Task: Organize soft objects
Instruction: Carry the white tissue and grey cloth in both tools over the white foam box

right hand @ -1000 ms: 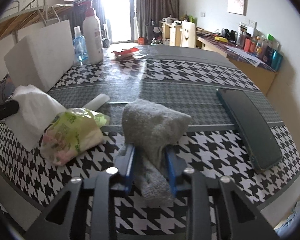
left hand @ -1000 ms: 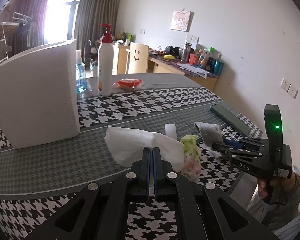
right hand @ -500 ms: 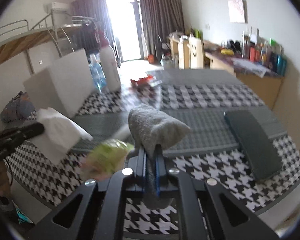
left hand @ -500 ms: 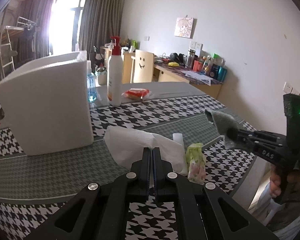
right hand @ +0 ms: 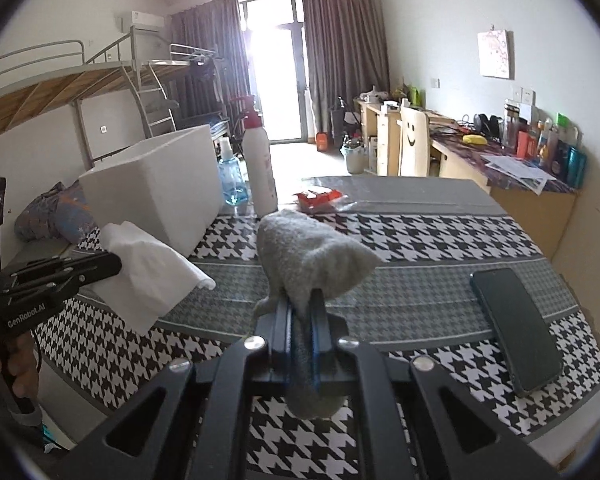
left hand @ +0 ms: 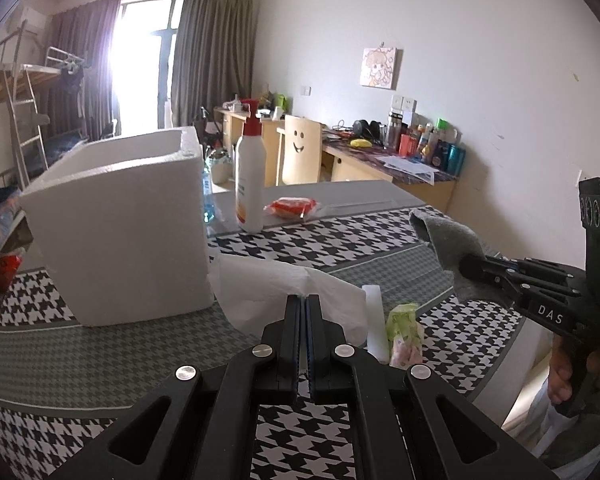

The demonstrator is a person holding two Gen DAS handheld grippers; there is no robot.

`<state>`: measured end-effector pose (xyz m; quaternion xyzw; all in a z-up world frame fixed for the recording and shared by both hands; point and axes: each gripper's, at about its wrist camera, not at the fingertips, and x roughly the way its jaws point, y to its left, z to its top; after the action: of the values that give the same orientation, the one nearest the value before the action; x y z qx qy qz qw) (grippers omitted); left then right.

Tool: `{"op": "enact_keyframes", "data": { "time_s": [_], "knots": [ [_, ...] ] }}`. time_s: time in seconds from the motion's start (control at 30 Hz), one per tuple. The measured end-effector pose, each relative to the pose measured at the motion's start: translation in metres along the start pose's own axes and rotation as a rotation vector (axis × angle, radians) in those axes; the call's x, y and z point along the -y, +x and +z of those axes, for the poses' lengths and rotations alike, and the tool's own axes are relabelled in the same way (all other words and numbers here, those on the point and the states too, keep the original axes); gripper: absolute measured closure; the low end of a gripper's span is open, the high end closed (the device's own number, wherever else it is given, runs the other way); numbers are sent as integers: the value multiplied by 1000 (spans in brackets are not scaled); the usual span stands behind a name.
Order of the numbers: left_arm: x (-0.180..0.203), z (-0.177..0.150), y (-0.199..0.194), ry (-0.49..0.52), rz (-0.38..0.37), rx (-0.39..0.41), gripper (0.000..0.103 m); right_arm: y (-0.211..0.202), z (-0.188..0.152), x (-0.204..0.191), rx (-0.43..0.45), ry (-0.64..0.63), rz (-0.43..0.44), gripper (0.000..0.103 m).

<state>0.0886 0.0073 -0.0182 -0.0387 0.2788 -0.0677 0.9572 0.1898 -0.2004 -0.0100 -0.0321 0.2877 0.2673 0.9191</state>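
Observation:
My left gripper (left hand: 303, 300) is shut on a white tissue (left hand: 276, 288) and holds it above the table; the tissue also shows in the right wrist view (right hand: 148, 264). My right gripper (right hand: 303, 300) is shut on a grey cloth (right hand: 307, 252), lifted above the table; it also shows in the left wrist view (left hand: 447, 240). A white foam box (left hand: 124, 232) stands open-topped at the left of the table, also seen in the right wrist view (right hand: 156, 184). A green soft packet (left hand: 403, 328) lies on the table just right of my left gripper.
A houndstooth table (right hand: 419, 240) carries a dark phone (right hand: 515, 320), a white pump bottle (left hand: 250, 184), a blue bottle (right hand: 230, 180), a red packet (left hand: 294, 206) and a small white tube (left hand: 373, 320). A desk and chair (left hand: 300, 152) stand behind. A bunk bed (right hand: 60, 92) stands at the left.
Both grippers have risen above the table. The right one closed on the grey cloth and lifted it. The left one kept hold of the tissue. The green packet stays on the table.

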Motion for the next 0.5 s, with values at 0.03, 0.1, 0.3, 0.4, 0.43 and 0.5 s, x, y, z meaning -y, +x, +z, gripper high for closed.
{"op": "enact_keyframes", "data": {
  "time_s": [0.03,0.1,0.3,0.4,0.43,0.5],
  "knots": [
    [0,1,-1,0,0,2,100,0,1,-1,2,-1,2,93],
    [0,3,-3,3,0,11,100,0,4,-3,9,-3,8,93],
    [-2,8,-10,12,12,32,100,-1,7,-10,28,-4,33,93],
    [-3,10,-11,11,21,42,100,-2,11,-13,37,-8,40,93],
    [-3,11,-12,11,23,45,100,-2,12,-15,40,-12,43,93],
    [-4,12,-13,13,24,47,100,-2,14,-18,46,-19,45,93]
  ]
}}
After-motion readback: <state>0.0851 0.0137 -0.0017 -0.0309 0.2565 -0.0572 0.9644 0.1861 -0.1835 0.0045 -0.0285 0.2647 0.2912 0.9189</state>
